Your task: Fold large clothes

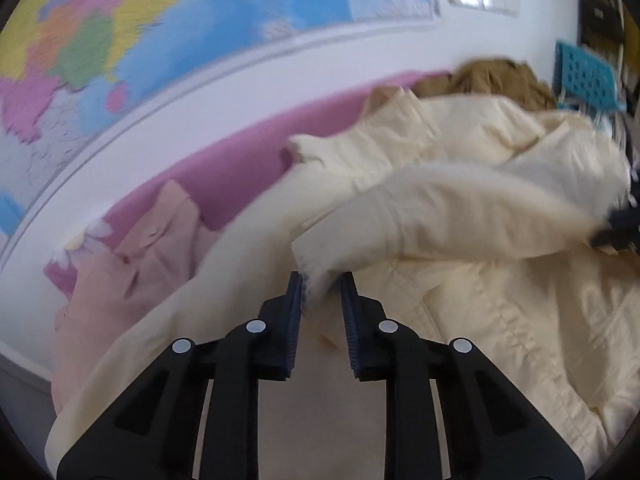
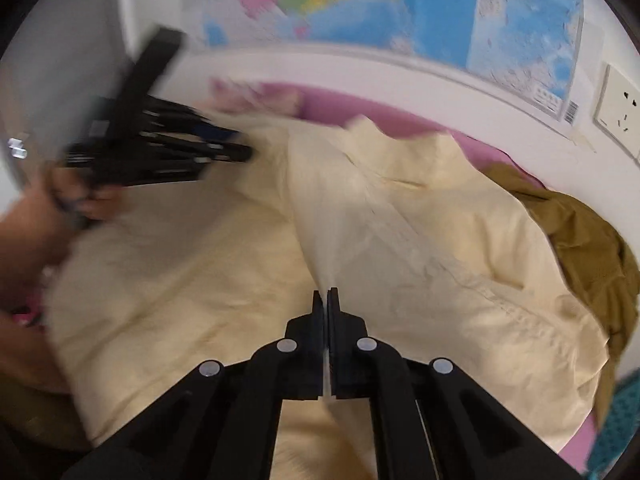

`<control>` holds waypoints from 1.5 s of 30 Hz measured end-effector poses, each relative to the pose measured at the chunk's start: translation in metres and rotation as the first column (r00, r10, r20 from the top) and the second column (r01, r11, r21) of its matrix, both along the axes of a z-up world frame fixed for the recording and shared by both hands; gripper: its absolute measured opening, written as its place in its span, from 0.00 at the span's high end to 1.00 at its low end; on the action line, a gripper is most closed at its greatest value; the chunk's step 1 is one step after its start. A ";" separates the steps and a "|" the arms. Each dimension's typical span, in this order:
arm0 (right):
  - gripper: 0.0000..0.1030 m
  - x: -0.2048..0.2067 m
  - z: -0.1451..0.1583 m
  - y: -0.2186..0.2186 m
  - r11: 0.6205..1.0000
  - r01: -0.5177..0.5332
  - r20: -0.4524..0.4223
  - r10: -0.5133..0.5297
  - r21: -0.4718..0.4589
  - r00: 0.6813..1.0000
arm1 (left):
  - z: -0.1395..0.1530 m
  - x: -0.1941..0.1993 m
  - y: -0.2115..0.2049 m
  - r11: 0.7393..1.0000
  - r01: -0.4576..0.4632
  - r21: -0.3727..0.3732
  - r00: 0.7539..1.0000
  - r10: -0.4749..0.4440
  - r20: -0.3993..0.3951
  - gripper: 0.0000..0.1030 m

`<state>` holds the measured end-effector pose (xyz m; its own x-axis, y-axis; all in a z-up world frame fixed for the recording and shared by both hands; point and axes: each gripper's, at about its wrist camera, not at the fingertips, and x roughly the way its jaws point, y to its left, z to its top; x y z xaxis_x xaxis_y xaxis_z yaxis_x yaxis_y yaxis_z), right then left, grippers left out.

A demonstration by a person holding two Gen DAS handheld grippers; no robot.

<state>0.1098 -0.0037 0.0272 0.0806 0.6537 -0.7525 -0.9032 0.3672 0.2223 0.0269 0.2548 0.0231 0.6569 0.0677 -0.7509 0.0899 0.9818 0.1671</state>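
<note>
A large cream jacket (image 1: 460,280) lies spread on a pink surface (image 1: 240,160); it also fills the right wrist view (image 2: 400,232). My left gripper (image 1: 322,284) has its jaws a little apart around the cuff end of a cream sleeve (image 1: 440,216), which lies across the jacket. My right gripper (image 2: 325,294) is shut on a fold of the cream jacket. The left gripper shows blurred at the left of the right wrist view (image 2: 244,146), and the right gripper at the right edge of the left wrist view (image 1: 608,228).
A pale pink garment (image 1: 132,268) lies left of the jacket, an olive-brown garment (image 2: 580,232) to its right. A teal perforated basket (image 1: 584,76) stands at the far right. A wall with a coloured map (image 2: 400,8) and a socket (image 2: 622,112) runs behind.
</note>
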 end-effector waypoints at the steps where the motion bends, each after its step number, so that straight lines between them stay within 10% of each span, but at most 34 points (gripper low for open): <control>1: 0.98 -0.004 0.002 -0.006 0.999 -0.027 -0.019 0.027 0.022 0.999 | 0.005 -0.008 0.006 0.999 0.006 -0.041 1.000 -0.006 0.011 0.80; 6: 0.97 -0.014 -0.041 -0.006 0.988 -0.081 -0.074 0.072 -0.129 0.995 | 0.016 -0.038 0.023 0.994 0.022 -0.109 0.999 -0.017 0.048 0.31; 13: 0.97 -0.012 -0.040 -0.003 0.992 -0.096 -0.103 0.087 -0.083 0.991 | 0.047 -0.052 0.039 0.944 0.097 -0.315 0.989 -0.057 0.134 0.11; 18: 0.97 -0.009 -0.040 -0.012 0.996 -0.073 -0.140 0.067 -0.043 0.988 | 0.055 -0.051 0.036 0.915 0.176 -0.364 0.978 -0.119 0.173 0.10; 23: 0.95 -0.018 -0.033 -0.024 0.999 -0.047 -0.147 0.043 -0.023 0.988 | 0.009 -0.019 -0.004 0.943 0.186 -0.276 0.978 -0.205 -0.042 0.13; 25: 0.89 -0.013 -0.029 -0.029 1.000 -0.029 -0.164 0.027 -0.009 0.986 | -0.008 -0.011 -0.015 0.958 0.170 -0.232 0.973 -0.200 -0.112 0.61; 30: 0.64 0.005 -0.008 -0.063 0.991 0.109 -0.173 -0.094 0.079 0.980 | -0.014 -0.023 -0.011 0.975 0.133 -0.178 0.982 -0.154 -0.106 0.81; 38: 0.64 0.075 -0.011 -0.099 0.889 0.450 -0.147 -0.436 0.081 0.888 | -0.007 -0.060 0.011 0.988 0.071 -0.135 0.990 -0.087 -0.110 0.77; 45: 0.68 0.134 -0.080 -0.046 0.874 0.457 -0.164 -0.482 -0.167 0.861 | -0.019 -0.051 0.004 0.992 0.076 -0.102 0.985 -0.090 -0.145 0.67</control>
